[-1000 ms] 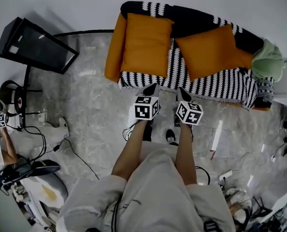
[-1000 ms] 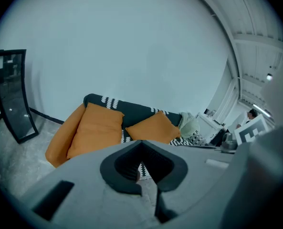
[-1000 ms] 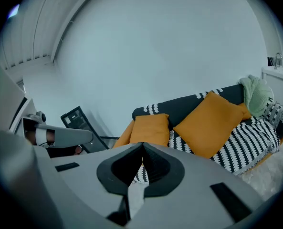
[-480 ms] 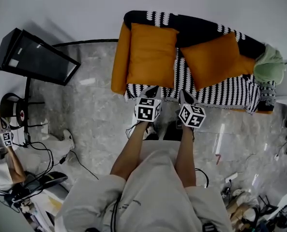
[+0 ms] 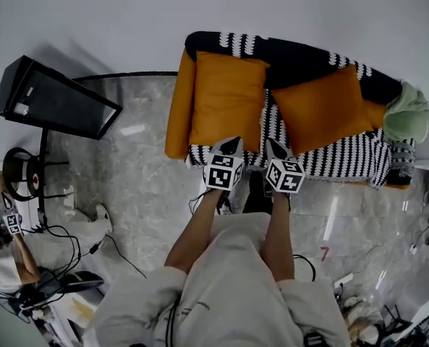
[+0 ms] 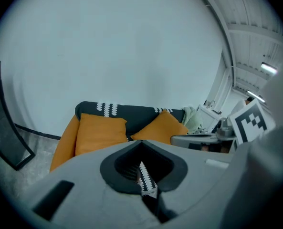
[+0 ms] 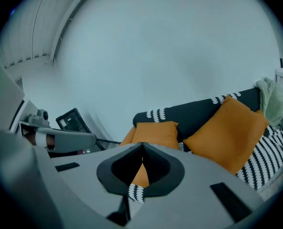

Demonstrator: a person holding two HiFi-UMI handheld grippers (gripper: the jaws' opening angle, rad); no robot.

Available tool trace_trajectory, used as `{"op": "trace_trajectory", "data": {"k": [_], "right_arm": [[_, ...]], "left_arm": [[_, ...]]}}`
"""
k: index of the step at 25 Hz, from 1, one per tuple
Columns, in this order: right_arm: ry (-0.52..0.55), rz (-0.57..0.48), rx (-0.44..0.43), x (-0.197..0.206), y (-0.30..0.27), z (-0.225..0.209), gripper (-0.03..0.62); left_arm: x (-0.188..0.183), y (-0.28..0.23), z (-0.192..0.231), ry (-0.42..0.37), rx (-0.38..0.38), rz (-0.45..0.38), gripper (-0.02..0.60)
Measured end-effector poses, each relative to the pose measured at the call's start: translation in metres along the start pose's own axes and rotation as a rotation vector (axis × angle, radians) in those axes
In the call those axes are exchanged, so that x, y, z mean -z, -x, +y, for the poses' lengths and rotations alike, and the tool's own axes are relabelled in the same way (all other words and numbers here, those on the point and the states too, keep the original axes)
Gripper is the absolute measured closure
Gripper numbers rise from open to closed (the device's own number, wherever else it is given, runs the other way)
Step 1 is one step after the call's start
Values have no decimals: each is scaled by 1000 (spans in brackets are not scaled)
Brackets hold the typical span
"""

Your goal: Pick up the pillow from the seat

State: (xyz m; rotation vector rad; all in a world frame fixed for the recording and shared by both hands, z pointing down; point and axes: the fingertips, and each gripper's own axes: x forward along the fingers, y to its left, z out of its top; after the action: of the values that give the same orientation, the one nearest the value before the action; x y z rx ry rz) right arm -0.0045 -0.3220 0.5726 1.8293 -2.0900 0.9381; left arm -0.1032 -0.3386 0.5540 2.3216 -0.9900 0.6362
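Orange fabric is filling the upper middle of the head view, where two pillows are lying on a sofa (image 5: 176, 103) standing against the pale wall (image 5: 127, 13). The flat pillow (image 5: 227, 100) is lying at the sofa's left end. The tilted pillow (image 5: 321, 109) is sitting cornerwise just to its right, and a strip of the black-and-white striped cover (image 5: 344, 154) is showing between them. A green cloth (image 5: 406, 113) is bunching at the sofa's far right end, and a black screen (image 5: 55, 98) is standing on the grey stone floor (image 5: 142, 186) at the frame's left.

The person is reaching both bare forearms (image 5: 198, 230) forward from the lower middle of the frame, side by side and nearly parallel. Each hand is carrying a gripper tipped gently downward toward the seat. The left gripper (image 5: 234, 143) is pointing at the lower edge of the flat pillow. The right gripper (image 5: 272, 144) is pointing at the striped strip between the two pillows. Their marker cubes (image 5: 223, 170) are sitting just behind the tips.

In the left gripper view, the left gripper's (image 6: 142, 142) jaws are meeting at their tips with nothing between them. In the right gripper view, the right gripper's (image 7: 142, 144) jaws are likewise pressing together, empty. Both views are showing the pillows ahead of the tips, untouched on the seat.
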Motion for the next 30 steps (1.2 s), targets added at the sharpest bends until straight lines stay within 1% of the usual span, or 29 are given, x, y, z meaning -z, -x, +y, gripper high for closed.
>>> {"op": "trace_trajectory", "data": {"k": [2, 5, 8, 13, 17, 20, 23, 25, 26, 30], "right_arm": [[31, 37, -8, -7, -17, -11, 586], [29, 68, -24, -20, -37, -32, 586], [38, 92, -65, -32, -60, -56, 586], [11, 124, -152, -37, -95, -93, 586], [24, 166, -200, -38, -134, -117, 585], [48, 212, -244, -21, -168, -128, 585], [54, 264, -308, 9, -196, -141, 585], [62, 298, -341, 31, -215, -154, 585], [51, 304, -349, 40, -226, -161, 585], [-74, 316, -390, 76, -262, -177, 585]], "left_arm": [[-11, -19, 4, 6, -9, 9, 574], [-26, -49, 7, 4, -16, 29, 574], [-37, -87, 9, 21, -27, 58, 572], [-29, -141, 8, 72, -36, 135, 574], [-28, -184, 14, 81, -42, 173, 572], [-24, -219, 25, 93, -55, 185, 572], [-9, -253, 36, 114, -67, 211, 572], [2, -275, 44, 114, -73, 229, 572], [8, -285, 52, 110, -77, 235, 572], [42, -311, 78, 93, -98, 264, 574]]}}
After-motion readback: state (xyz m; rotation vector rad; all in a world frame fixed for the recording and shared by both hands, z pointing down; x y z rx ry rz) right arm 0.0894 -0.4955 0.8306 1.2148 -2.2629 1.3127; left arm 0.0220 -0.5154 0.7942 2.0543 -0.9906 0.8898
